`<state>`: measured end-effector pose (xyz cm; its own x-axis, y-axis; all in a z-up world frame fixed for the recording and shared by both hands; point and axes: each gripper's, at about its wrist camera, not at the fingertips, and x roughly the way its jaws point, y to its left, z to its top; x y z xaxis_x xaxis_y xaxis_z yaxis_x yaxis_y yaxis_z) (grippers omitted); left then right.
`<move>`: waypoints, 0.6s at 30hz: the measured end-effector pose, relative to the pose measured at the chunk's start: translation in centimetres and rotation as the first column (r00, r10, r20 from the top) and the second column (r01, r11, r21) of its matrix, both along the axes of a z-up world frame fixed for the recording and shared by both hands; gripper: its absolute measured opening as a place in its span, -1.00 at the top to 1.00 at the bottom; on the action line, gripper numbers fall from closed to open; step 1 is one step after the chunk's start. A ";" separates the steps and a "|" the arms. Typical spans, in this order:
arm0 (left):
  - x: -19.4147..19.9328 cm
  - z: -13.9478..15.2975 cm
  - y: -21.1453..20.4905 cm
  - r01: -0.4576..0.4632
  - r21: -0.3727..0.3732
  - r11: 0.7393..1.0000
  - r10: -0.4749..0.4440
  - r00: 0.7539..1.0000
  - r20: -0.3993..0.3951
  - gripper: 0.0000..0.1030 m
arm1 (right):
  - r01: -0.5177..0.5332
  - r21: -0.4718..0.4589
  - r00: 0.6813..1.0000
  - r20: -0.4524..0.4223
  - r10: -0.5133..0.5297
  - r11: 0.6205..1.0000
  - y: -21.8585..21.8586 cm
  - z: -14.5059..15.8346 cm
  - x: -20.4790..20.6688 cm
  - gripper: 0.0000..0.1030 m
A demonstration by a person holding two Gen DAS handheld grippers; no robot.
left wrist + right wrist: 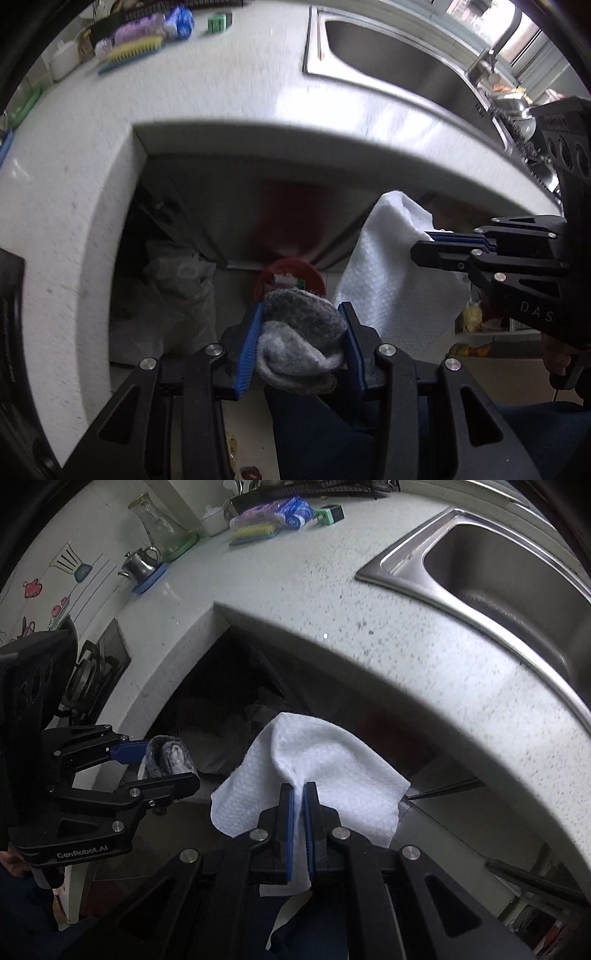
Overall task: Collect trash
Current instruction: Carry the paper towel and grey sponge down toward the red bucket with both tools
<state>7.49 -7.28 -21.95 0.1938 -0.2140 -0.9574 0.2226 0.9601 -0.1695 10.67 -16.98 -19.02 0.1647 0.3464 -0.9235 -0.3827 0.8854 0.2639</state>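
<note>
Trash here is a balled grey sock (301,332) and a white paper towel (314,771), both held out in front of the worktop (207,99) edge, over the dark gap below it. Under that worktop a red bin (290,277) stands on the floor straight beyond the sock, with a pale plastic bag (177,288) to its left; nothing lies between the sock and the bin. On the worktop, a steel sink (399,62) is set into its right part, and a yellow brush (133,53), a purple packet (142,27) and a small green block (218,22) lie at its far back; a steel teapot (142,563) and a glass jug (159,524) stand along its left end by a wall with stickers. The left gripper (301,343) has its jaws pinching the sock, whose bundle fills the gap between the blue pads. The right gripper (298,819) has its jaws pressed together on the paper towel, which drapes beyond and below them.
</note>
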 end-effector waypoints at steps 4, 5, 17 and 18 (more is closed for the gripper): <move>-0.4 -4.0 0.1 -0.002 0.002 1.000 0.002 0.999 -0.055 0.25 | 0.009 -0.026 0.997 -0.070 -0.011 1.000 0.2 -4.8 -0.9 0.91; -0.4 -5.0 0.2 -0.006 0.004 1.000 0.007 0.998 -0.065 0.25 | 0.015 -0.033 0.996 -0.084 -0.018 0.999 0.2 -5.8 -0.9 0.91; 1.2 -21.5 -0.7 0.014 0.022 1.000 -0.011 0.986 -0.165 0.25 | 0.104 -0.108 0.976 -0.181 -0.122 0.989 -0.2 -22.1 1.1 0.91; 1.4 -23.3 -0.9 0.018 0.018 1.000 -0.015 0.983 -0.181 0.25 | 0.105 -0.113 0.974 -0.187 -0.125 0.988 0.2 -23.5 1.3 0.91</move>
